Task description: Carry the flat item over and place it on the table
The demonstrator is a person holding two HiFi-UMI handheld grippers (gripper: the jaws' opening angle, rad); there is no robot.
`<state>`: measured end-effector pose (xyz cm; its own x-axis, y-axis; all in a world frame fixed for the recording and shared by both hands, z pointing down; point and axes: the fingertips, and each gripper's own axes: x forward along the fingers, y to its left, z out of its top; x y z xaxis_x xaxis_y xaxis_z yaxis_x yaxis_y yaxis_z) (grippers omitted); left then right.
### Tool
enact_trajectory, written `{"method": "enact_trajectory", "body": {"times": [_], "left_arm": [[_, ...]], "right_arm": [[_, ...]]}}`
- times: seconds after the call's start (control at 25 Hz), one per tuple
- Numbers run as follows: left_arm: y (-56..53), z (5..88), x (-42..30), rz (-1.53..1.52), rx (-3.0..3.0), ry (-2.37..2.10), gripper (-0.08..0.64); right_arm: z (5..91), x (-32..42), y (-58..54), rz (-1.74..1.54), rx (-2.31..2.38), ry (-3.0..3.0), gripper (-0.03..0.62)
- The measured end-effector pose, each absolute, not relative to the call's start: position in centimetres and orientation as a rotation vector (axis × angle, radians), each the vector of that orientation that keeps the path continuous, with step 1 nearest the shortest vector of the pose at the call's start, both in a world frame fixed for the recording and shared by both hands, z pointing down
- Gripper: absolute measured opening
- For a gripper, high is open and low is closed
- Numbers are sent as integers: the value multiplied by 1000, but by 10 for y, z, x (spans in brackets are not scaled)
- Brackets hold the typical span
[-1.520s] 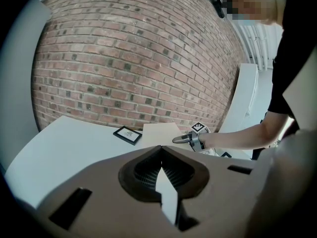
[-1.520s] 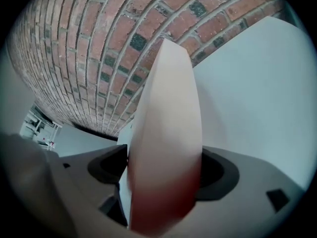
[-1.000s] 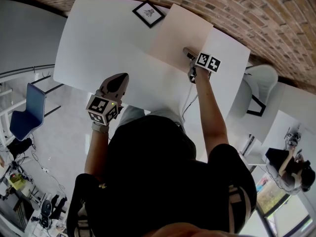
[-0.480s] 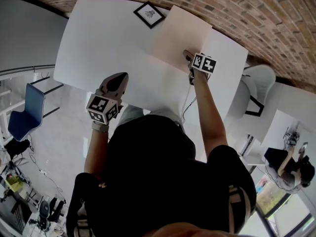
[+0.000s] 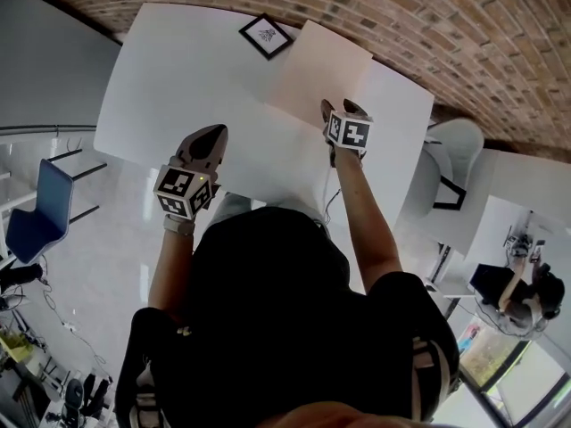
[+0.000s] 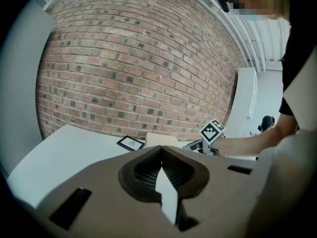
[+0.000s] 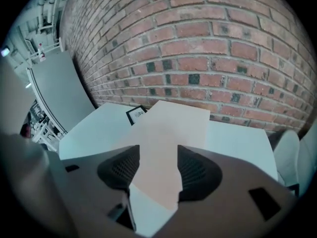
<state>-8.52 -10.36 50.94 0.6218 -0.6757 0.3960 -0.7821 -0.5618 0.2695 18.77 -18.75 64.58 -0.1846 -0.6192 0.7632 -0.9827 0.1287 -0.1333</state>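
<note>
We see the right gripper's [image 7: 158, 152] jaws standing apart. The pale beige flat sheet [image 7: 171, 125] shows in the gap between them, lying flat on the white table [image 7: 237, 143] with its near corner by the jaws, and nothing pinches it. The left gripper's [image 6: 161, 150] jaws meet tip to tip on nothing, above the table's near edge and well apart from the sheet.

The small black-framed picture [image 7: 136, 115] lies just beside the sheet's left edge, and we find its print too small to read.

The sheet's far edge reaches the table's far edge by the red brick wall [image 7: 208, 48]. Bare table spreads wide to the left and narrower to the right.
</note>
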Motion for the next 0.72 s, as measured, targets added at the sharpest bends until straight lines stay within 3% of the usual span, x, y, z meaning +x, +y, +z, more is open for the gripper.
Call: {"method": "enact_trajectory", "body": {"times": [0.24,0.36,0.72], "left_arm": [[-112,497,-87,307,2453,-1165,3],[-116,488,-88,279,2478,-1162,3],[-127,448,-82,207,2580,-1145,3]], "right_arm": [[599,156,-175,685,1531,-1978,38],[572,138,-171,604,1513,-2061,11],[484,95,-149,407,1513,-2311,11]]}}
